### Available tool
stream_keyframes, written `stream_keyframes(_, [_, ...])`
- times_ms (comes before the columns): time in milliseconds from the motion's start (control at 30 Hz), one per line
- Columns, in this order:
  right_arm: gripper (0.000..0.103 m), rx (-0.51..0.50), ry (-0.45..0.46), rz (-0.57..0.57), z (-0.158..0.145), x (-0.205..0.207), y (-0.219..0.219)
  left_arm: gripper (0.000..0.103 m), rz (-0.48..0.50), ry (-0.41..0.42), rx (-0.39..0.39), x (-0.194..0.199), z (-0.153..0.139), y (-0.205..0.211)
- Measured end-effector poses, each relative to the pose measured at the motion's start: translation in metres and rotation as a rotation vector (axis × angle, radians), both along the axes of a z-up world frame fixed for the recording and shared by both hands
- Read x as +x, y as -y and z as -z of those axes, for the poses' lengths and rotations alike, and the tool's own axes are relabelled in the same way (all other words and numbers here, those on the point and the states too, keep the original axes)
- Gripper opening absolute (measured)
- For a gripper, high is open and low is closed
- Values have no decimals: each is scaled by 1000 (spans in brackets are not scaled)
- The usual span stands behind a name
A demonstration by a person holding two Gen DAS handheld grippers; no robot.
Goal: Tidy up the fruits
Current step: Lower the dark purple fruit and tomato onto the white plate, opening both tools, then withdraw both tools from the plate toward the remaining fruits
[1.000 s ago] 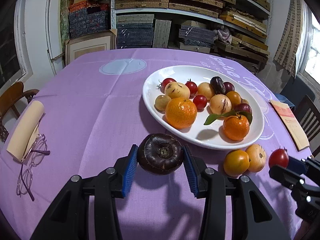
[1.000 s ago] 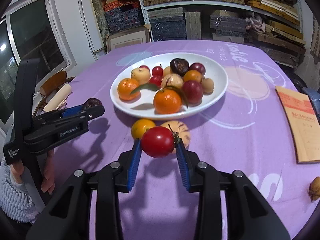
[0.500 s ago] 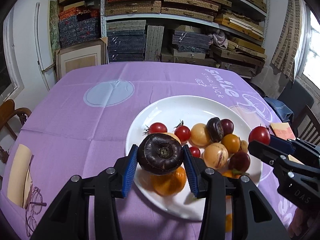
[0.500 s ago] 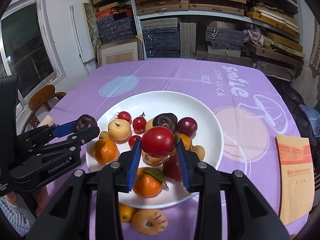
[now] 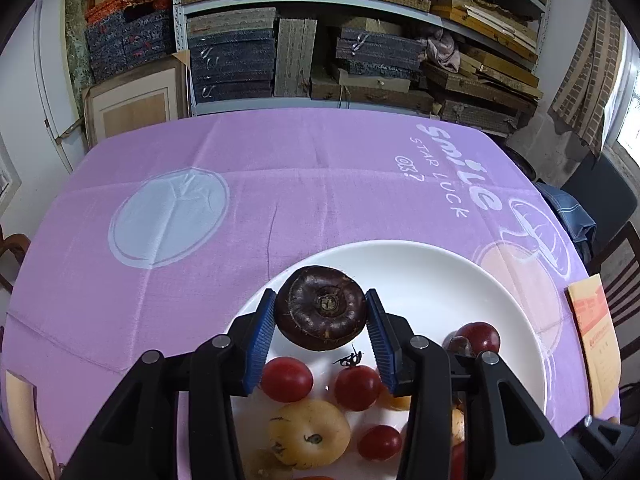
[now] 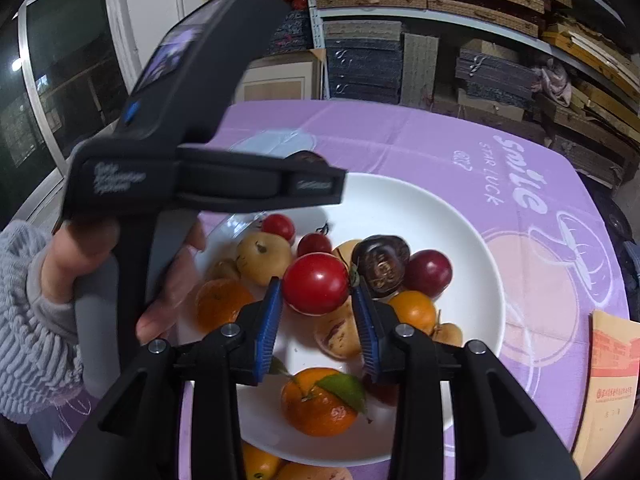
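Jaws pinch dark purple fruit [image 5: 321, 307], probably mangosteen.

- Metal shelving [image 5: 360, 8] crammed with stacked boxes lines the back wall.
- Purple tablecloth [image 5: 280, 208] covers the table.
- Dark window [image 6: 60, 76] at left.
- Wooden chair [image 5: 624, 280] at right.

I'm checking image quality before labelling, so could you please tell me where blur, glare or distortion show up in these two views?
Left wrist view: sharp throughout, strong fisheye bending of the shelves, dark corners, and the window at the right edge is blown out. Right wrist view: the left gripper and the hand holding it are motion-blurred, while the red tomato stays crisp.
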State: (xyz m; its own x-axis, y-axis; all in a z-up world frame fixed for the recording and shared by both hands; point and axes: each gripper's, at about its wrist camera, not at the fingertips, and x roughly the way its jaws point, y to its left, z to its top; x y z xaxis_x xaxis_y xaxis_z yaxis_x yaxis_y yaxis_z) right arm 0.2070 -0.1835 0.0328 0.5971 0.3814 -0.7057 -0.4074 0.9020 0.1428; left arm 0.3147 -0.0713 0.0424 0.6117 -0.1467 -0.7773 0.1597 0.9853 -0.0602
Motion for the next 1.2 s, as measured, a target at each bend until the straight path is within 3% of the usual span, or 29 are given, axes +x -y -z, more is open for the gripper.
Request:
stream_keyframes(100, [37, -11, -16, -31, 8, 0, -6, 45, 20, -23, -1, 4, 7, 5])
stream_keyframes(200, [53, -6, 5, -21, 9, -3, -4, 46, 26, -32, 5, 3, 11, 9])
stream_keyframes(433, [54, 32, 52, 20, -9, -26, 19, 46, 5, 7, -8, -10, -7, 1])
stream_keyframes(600, [61, 64, 115, 77, -28, -64, 44, 46, -9, 76, -12, -42, -38, -16])
stream_keyframes(767, [65, 99, 163, 133, -38, -105, 69, 55, -24, 130, -6, -95, -53, -32])
stream_keyframes(900, [75, 92, 207, 204, -35, -136, 84, 55, -11, 151, 37, -145, -41, -32])
stream_keyframes(1200, [84, 220, 218, 317, 3, -174, 117, 60, 23, 161, 80, -230, 10, -5])
